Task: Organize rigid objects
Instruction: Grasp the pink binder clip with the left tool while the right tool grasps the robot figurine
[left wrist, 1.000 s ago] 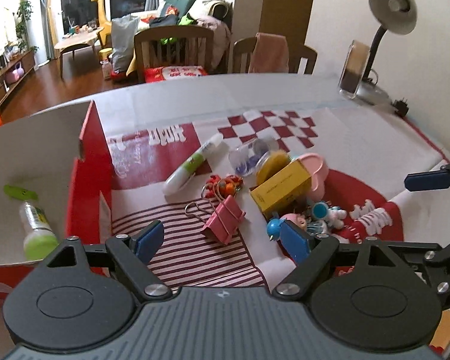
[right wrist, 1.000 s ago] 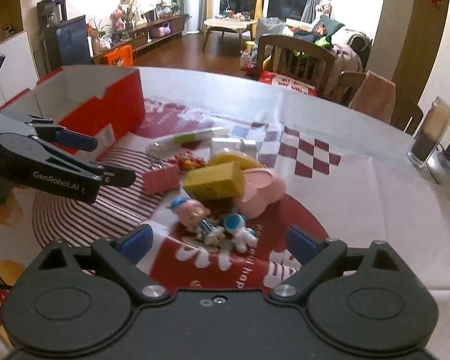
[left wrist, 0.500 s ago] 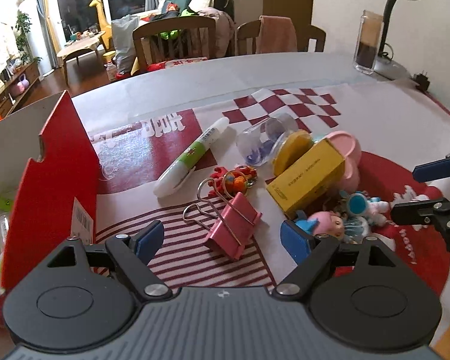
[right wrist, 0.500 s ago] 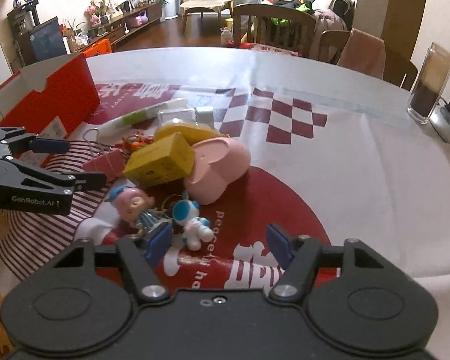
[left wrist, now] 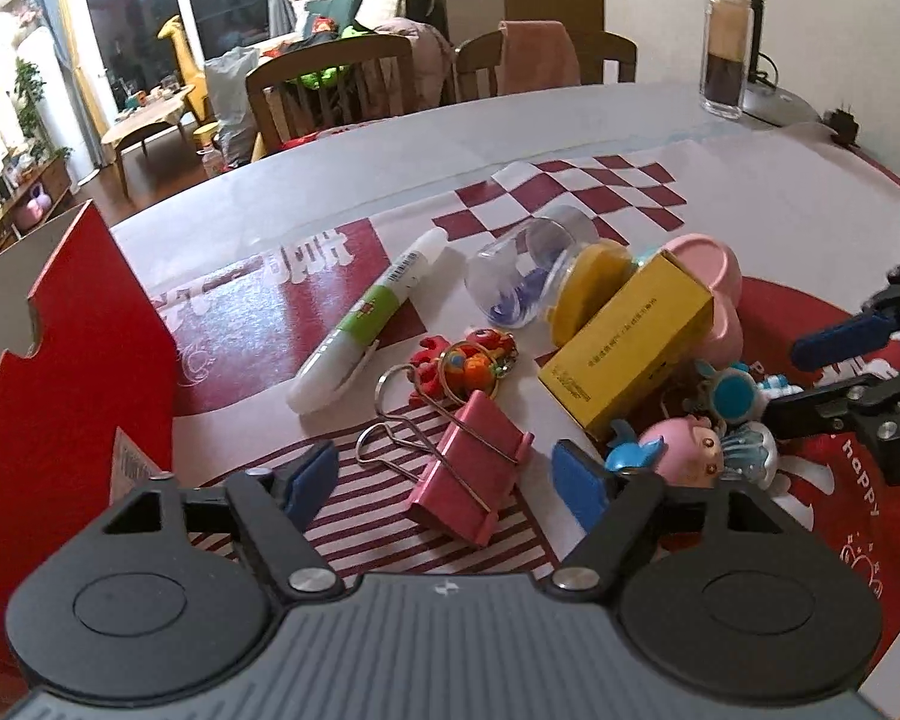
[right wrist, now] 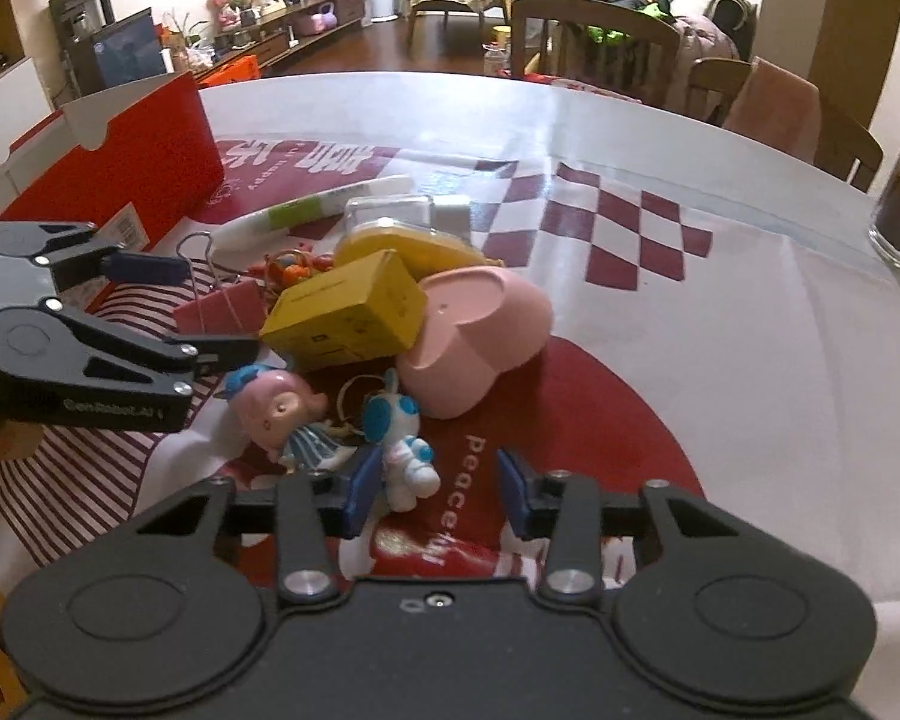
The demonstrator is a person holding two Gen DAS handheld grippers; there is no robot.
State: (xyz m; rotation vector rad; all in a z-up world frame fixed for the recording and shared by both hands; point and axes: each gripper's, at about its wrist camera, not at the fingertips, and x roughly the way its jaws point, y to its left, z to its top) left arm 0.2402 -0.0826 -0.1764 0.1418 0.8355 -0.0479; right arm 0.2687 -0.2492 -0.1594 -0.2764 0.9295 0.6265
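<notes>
pink binder clip handles pointing upper left, left gripper closing astride it, right gripper closing, unclamped

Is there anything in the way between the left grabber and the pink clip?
Nothing visible is in the way. The pink binder clip lies on the striped part of the cloth, straight ahead of the left gripper, whose jaws have just been closing but stand apart with nothing held. Its wire handles point away toward the red keychain.

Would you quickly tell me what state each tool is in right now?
Left tool: open, closing around the pink binder clip, not gripping.
Right tool: open, closing, white-and-blue figurine between, not gripped.
</notes>
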